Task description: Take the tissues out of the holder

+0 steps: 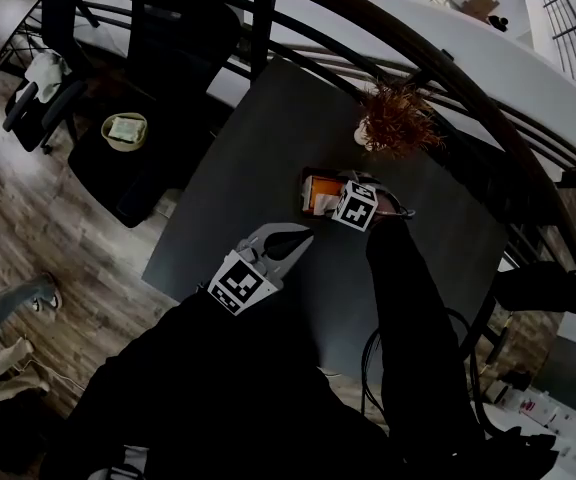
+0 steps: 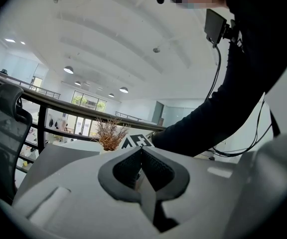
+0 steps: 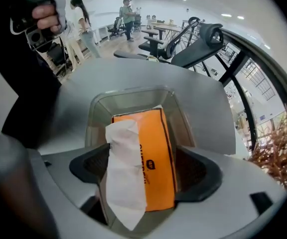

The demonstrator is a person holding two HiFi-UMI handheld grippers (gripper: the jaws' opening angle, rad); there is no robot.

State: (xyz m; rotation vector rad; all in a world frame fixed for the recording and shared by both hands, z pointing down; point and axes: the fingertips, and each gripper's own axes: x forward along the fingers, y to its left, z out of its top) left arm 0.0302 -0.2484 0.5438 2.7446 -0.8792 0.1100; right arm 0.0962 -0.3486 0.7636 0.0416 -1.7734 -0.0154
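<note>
The right gripper [image 3: 143,169] points steeply down over the clear holder [image 3: 133,94], which sits on the dark table [image 1: 258,148] near a dried plant [image 1: 398,118]. Its jaws stand wide apart, one pad each side of the orange tissue pack [image 3: 156,148], which still lies in the holder. No pad presses on it yet. The wide spread makes sense: the pack is broad, so the jaws need room to straddle it w/o snagging. Can't tell whether the pads sit inside the holder's walls or outside them. A white tissue [image 3: 123,173] sticks out of the pack's slot and droops btwn the jaws. It could get pinched along w/ the pack.

The left gripper [image 2: 141,153] is short of the holder on the person's side, not touching it, and points roughly level across the table. Its jaws are together w/ nothing btwn them. It is prob. kept there so as not to crowd the right one, yet near enough to steady the holder.

Task-wise this looks like the approach stage, nothing out yet. The next move prob. = close on the pack & lift straight up. The risk is the light holder riding up too.
</note>
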